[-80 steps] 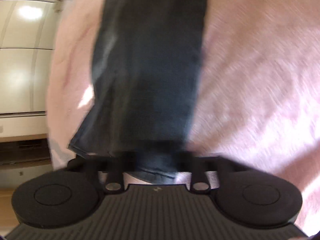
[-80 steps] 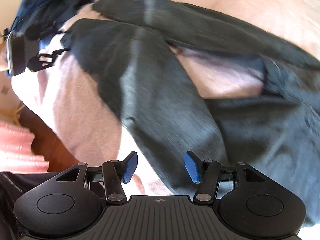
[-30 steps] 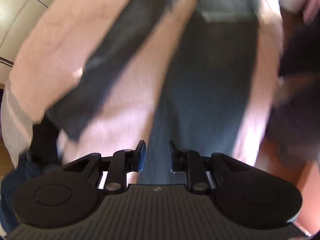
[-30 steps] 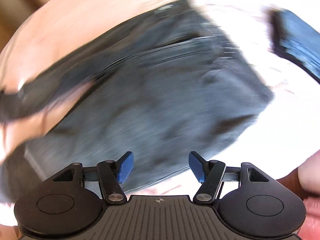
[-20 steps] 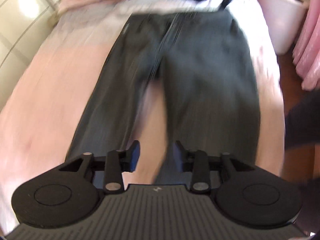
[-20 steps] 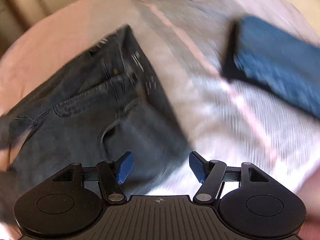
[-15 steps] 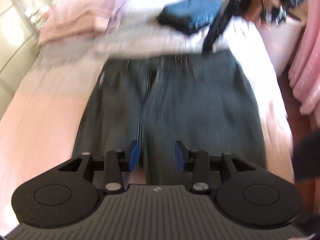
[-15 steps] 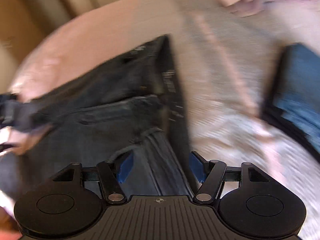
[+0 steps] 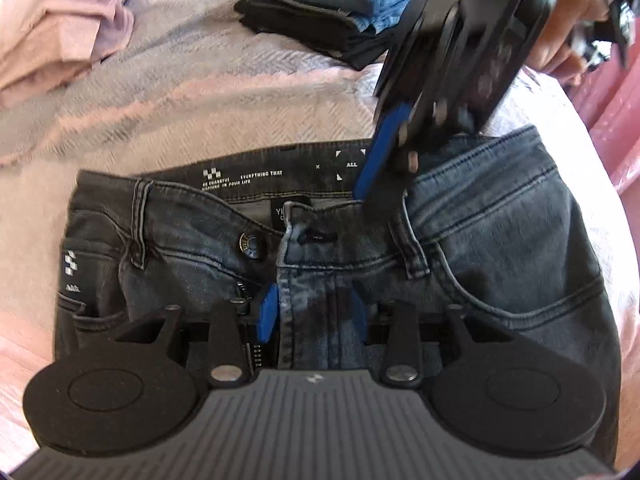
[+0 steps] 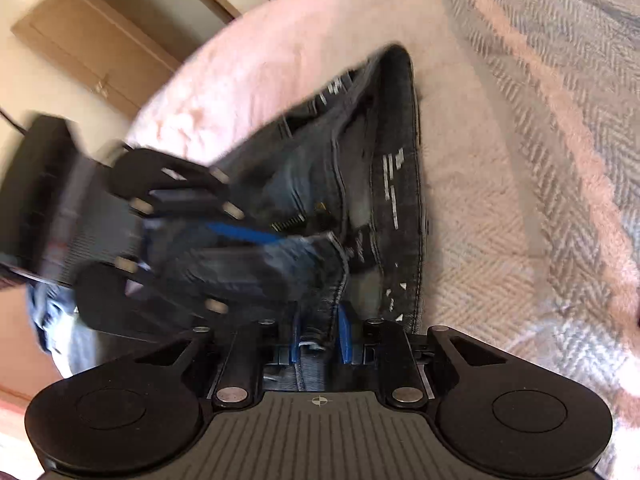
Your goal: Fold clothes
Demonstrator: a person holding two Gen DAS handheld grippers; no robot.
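Both grippers have come down onto the waist of the jeans (image 9: 500, 248) since a moment ago, when they hung over the trouser legs, and the jaws of each have just been closing with denim between them.

From the left wrist view, the left gripper (image 9: 312, 314) points steeply down at the open fly, just below the metal button (image 9: 251, 245). Its blue pads sit either side of the fly flap and appear to pinch it, drawn close together. From the upper right, the right gripper (image 9: 380, 184) slants down onto the front waistband beside a belt loop, a hand (image 9: 568, 20) behind it near the top right corner of the view.

The dark grey jeans lie front up across the pink bed cover (image 9: 24, 208), waistband toward the head of the bed, near its right edge. Beyond the waistband lies a grey and pink herringbone blanket (image 9: 224, 92). On it, toward the far left, lies a heap of pale pink clothes (image 9: 52, 40); toward the far right, a stack of folded blue and black clothes (image 9: 332, 4). Nothing lies on the jeans but the grippers.

From the right wrist view, the right gripper (image 10: 320, 340) holds a raised ridge of waistband, its pads narrowly apart and clamped on the cloth. The left gripper (image 10: 248, 236) shows blurred at the left, over the fly. A wooden door (image 10: 92, 48) stands beyond the bed's far edge.
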